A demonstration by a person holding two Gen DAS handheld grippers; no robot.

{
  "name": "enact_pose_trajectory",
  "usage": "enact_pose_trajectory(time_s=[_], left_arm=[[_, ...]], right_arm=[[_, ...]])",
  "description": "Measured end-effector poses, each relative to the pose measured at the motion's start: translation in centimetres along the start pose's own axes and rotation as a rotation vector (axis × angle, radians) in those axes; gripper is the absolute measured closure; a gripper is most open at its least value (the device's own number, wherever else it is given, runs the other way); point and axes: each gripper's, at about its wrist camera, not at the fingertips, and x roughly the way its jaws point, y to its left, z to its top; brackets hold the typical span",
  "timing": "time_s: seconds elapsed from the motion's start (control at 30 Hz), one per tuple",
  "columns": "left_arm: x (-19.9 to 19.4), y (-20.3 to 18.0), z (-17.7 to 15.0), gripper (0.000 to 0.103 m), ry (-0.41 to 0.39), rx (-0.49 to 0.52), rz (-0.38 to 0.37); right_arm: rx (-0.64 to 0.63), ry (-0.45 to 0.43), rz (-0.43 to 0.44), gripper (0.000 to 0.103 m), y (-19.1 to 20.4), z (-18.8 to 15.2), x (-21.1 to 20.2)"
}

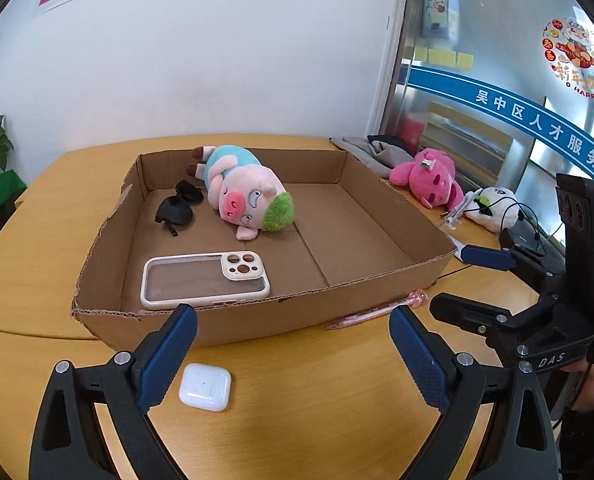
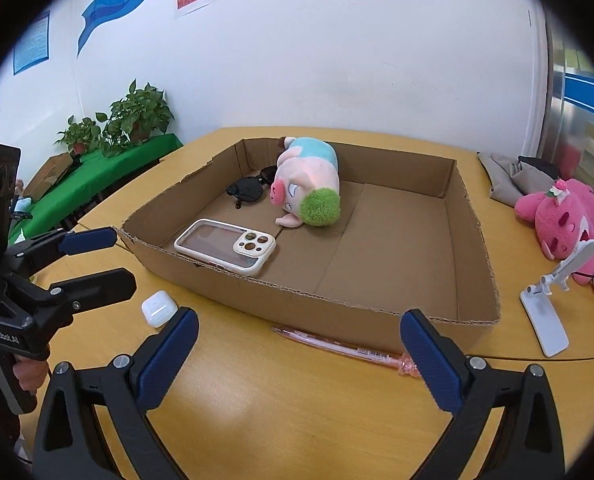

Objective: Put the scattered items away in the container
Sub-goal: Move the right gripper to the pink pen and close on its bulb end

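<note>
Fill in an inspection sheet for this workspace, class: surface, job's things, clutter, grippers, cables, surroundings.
Surface: wooden table, bare in front.
Job's things: cardboard box holds pig plush, sunglasses, phone case; earbud case and pink pen lie outside, in front of the box.
Clutter: pink plush, white phone stand, grey cloth.
Grippers: left gripper and right gripper both open, empty.
Cables: black cable by the stand.
Surroundings: potted plants, white wall.

I read "DAS" on the right tongs (image 1: 463,284), "GenRobot.AI" on the left tongs (image 2: 105,260), "吴中区人才服务中" on the blue band (image 1: 537,120), "HAPPY" on the sticker (image 1: 577,56).
</note>
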Motion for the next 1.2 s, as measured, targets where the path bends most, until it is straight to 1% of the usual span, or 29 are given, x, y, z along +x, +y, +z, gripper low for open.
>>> enact_pose_trajectory(time_s=[0.13, 0.3, 0.37, 0.43, 0.5, 0.6, 0.73, 0.77, 0.83, 0.93, 1.03, 1.2], left_arm=[[0.5, 0.0, -0.6, 0.004, 0.007, -0.042, 0.010], [1.0, 0.2, -1.4, 0.004, 0.022, -0.059, 0.016], [1.2, 0.2, -1.9, 0.004, 0.039, -0.056, 0.034], [1.4, 0.5, -2.5, 0.004, 0.056, -0.062, 0.037], [1.5, 0.8, -3.2, 0.004, 0.072, -0.074, 0.028], [1.6, 1.1, -4.0, 0.004, 0.085, -0.094, 0.020], [1.8, 1.0, -4.9, 0.004, 0.100, -0.100, 0.009], [1.8, 0.9, -5.0, 0.004, 0.105, -0.096, 0.008], [1.8, 0.7, -5.3, 0.004, 0.109, -0.090, 0.010], [1.7, 0.7, -5.6, 0.004, 0.117, -0.088, 0.008], [1.9, 0.9, -5.9, 0.004, 0.128, -0.092, 0.008], [1.9, 1.2, -6.1, 0.004, 0.133, -0.111, 0.004]], right_arm=[[0.031, 0.014, 0.009, 0.002, -0.4, -0.8, 0.0], [0.046, 0.047, 0.014, 0.002, -1.1, -2.3, 0.4], [0.036, 0.068, 0.005, 0.002, -1.9, -3.1, 0.6], [0.023, 0.080, -0.001, 0.002, -3.2, -3.8, 0.8], [0.011, 0.073, 0.019, 0.002, -4.8, -4.4, 0.9], [-0.008, 0.088, 0.045, 0.002, -6.8, -4.7, 1.5], [-0.017, 0.116, 0.095, 0.002, -8.2, -5.0, 3.1], [-0.019, 0.123, 0.103, 0.002, -8.4, -5.0, 3.6], [-0.025, 0.127, 0.092, 0.002, -8.5, -5.1, 4.3], [0.019, 0.132, 0.092, 0.002, -9.1, -5.0, 5.4], [0.054, 0.139, 0.129, 0.002, -9.2, -5.1, 6.5], [0.018, 0.161, 0.199, 0.002, -7.4, -4.9, 7.6]])
